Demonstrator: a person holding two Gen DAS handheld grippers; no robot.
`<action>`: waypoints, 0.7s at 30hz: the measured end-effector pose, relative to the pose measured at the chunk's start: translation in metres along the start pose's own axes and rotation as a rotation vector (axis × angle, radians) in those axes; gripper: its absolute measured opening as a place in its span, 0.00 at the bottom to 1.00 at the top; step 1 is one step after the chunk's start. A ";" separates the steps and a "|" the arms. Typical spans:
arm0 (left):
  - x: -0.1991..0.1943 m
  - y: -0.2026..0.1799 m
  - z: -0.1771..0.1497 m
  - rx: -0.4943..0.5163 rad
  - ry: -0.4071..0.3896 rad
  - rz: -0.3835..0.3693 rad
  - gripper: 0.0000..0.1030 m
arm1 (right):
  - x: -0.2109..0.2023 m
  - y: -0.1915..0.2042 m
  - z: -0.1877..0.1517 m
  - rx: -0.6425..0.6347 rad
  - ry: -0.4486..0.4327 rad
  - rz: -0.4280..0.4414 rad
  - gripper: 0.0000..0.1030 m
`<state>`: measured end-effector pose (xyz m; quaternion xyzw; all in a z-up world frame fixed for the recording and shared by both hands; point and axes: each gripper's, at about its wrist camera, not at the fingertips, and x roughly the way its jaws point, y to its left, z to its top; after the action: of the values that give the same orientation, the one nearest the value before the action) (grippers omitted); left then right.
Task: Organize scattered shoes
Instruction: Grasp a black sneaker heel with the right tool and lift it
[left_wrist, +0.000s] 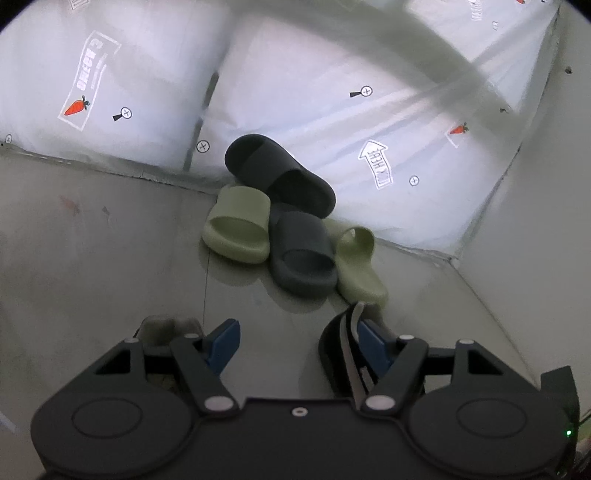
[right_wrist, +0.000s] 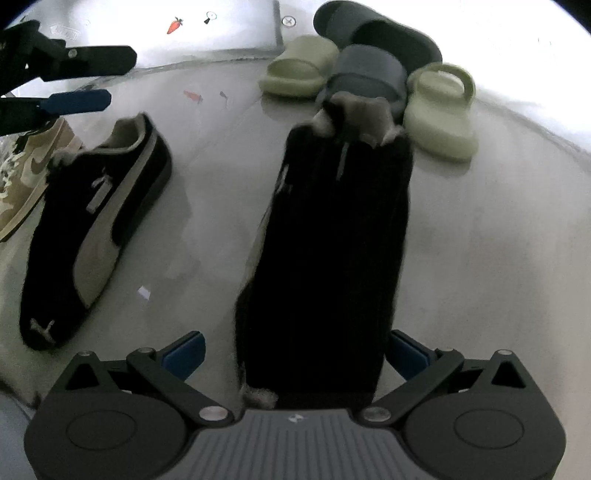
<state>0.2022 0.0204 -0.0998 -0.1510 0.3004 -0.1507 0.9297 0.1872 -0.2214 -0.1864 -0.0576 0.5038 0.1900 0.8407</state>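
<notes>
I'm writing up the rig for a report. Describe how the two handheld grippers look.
Both share one build: a matte black body with two round housings and black linkage arms pinned by silver rivets. Each finger ends in a blue pad. The left gripper shows a small green light at its right edge. The right gripper has a ribbed grey centre panel bearing a small white logo.

A grey, slightly glossy floor (left_wrist: 92, 258) carries the shoes, with a white printed sheet (left_wrist: 295, 110) along its far edge. Against that sheet lies a cluster of four slides: two pale green slides (left_wrist: 236, 229) (left_wrist: 360, 266) flanking a dark grey slide (left_wrist: 301, 258), and a second dark slide (left_wrist: 280, 173) tilted on top behind them. Nearer, a black sneaker with a tan stripe (right_wrist: 99, 229) lies beside a beige sneaker (right_wrist: 26, 177), and another black sneaker (right_wrist: 332, 240) lies just short of the slides.
</notes>
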 end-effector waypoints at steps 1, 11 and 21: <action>-0.003 0.001 -0.001 0.003 -0.001 0.002 0.70 | -0.001 0.002 -0.003 0.011 0.000 -0.003 0.99; -0.022 0.017 -0.005 -0.005 -0.017 0.029 0.70 | -0.014 -0.012 0.017 0.165 -0.106 -0.105 1.00; -0.026 0.030 -0.001 -0.022 -0.047 0.082 0.70 | 0.033 -0.010 0.067 0.136 -0.105 -0.127 1.00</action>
<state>0.1870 0.0571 -0.0985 -0.1522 0.2860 -0.1054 0.9402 0.2601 -0.2031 -0.1837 -0.0220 0.4660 0.1043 0.8784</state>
